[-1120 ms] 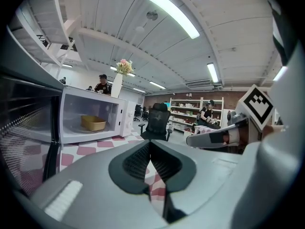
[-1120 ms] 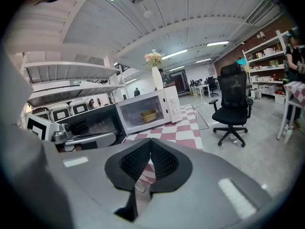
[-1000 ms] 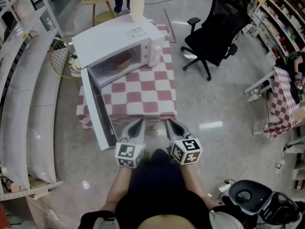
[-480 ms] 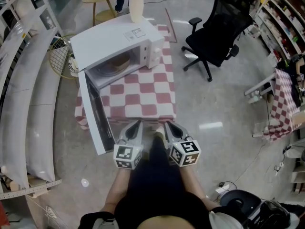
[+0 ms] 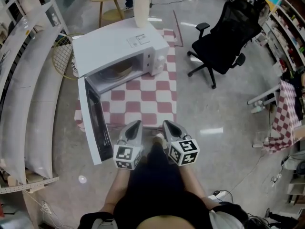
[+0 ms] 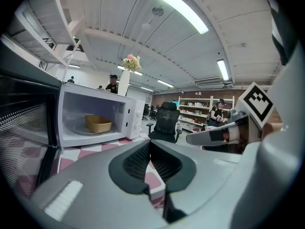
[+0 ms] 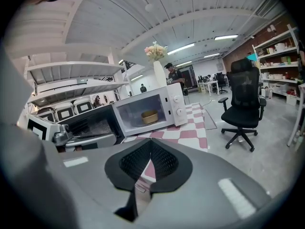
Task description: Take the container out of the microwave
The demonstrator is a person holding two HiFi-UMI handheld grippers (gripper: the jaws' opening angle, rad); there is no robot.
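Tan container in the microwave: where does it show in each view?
Head view: the shallow tan container is upper left of centre, inside the open white microwave.
Left gripper view: left of centre, in the cavity.
Right gripper view: just above centre, in the cavity.
Shared landmark: the tall white vase of flowers rising above the microwave shows in all three views.

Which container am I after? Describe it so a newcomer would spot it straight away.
Find the red-and-white checked table with the white microwave on it, door swung open. Inside, on the glass plate, sits the container: a shallow tan tub, the only thing in the cavity.
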